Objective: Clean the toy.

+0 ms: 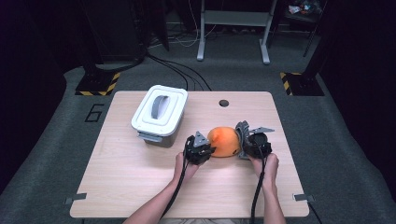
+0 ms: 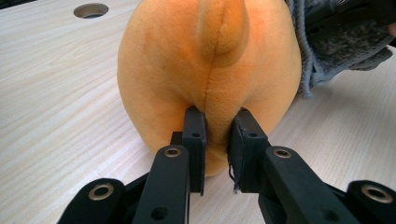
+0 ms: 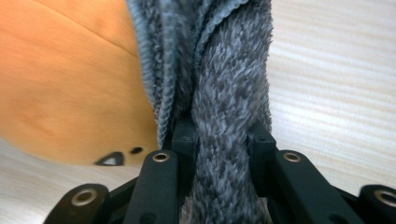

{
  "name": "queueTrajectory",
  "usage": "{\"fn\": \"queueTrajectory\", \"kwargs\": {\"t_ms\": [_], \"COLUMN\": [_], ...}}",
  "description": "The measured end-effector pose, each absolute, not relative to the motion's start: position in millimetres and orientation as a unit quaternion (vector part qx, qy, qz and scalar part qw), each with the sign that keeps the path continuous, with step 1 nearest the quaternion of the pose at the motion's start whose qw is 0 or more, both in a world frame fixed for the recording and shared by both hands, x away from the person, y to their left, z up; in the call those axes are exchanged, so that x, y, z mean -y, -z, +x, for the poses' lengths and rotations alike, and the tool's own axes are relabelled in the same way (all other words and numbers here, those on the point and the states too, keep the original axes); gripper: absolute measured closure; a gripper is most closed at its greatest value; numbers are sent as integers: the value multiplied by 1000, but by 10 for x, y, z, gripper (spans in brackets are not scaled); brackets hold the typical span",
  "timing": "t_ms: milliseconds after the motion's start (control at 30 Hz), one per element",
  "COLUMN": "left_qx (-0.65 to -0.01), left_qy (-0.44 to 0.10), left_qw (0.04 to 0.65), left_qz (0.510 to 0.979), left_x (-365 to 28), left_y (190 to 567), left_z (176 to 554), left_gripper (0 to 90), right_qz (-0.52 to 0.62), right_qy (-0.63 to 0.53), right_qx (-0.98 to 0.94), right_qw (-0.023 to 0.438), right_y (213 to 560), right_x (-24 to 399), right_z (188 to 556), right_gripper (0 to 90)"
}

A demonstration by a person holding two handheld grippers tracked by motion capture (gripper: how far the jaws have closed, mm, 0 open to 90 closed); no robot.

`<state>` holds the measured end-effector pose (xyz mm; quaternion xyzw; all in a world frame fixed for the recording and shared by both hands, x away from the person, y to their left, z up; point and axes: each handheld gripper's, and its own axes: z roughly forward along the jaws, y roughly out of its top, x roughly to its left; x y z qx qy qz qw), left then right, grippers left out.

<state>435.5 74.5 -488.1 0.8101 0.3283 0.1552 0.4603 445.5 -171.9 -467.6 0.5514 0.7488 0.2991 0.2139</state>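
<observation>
The left gripper is seen with its jaws almost closed, pinched on a fold of the orange plush toy along its seam, low on the near end of the toy. In the high view the left gripper is placed at the left side of the plush toy, pointed to the right and slightly away, with the left hand wrapped round its body and the forearm brought in from the near edge of the desk.

The right gripper is clamped with narrow jaws on a thick roll of grey fleecy fabric, which is pressed between the two pads and rises between them; the orange plush is seen just to the left of it, touching the fabric. In the high view the right gripper is held at the right side of the toy, pointed left, with the grey fabric lying against the toy's right end and the right hand behind it.

The plush toy is rested on the desk near its middle, between the two grippers. A white lidded box with a grey handle is set at the far left of the desk, apart from the toy.
</observation>
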Motion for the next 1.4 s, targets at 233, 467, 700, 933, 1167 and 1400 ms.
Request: {"fn": "queueTrajectory", "kwargs": {"t_ms": [233,467,700,933,1167,1400], "left_qx": [-330,-332,-330,-328,-328,-321], "left_qy": [-154,-153,-154,-156,-151,-188], "left_qw": [461,459,460,460,464,435], "left_qz": [809,810,810,810,809,820], "left_x": [-772,-809,-802,-806,-818,-753], "left_y": [4901,4909,4914,4916,4922,4947], "left_z": [4352,4359,4355,4360,4375,4372], "left_gripper": [775,771,770,770,728,456], "right_qz": [563,560,518,467,465,476], "right_qy": [-269,-266,-300,-303,-292,-298], "right_qx": [-757,-757,-757,-783,-791,-785], "right_qw": [192,207,261,276,269,262], "right_y": [4860,4747,4255,4043,4170,4229], "right_x": [1789,1786,1614,1221,1095,1152], "right_z": [4553,4496,4271,4226,4342,4409], "right_gripper": [707,706,706,705,712,717]}}
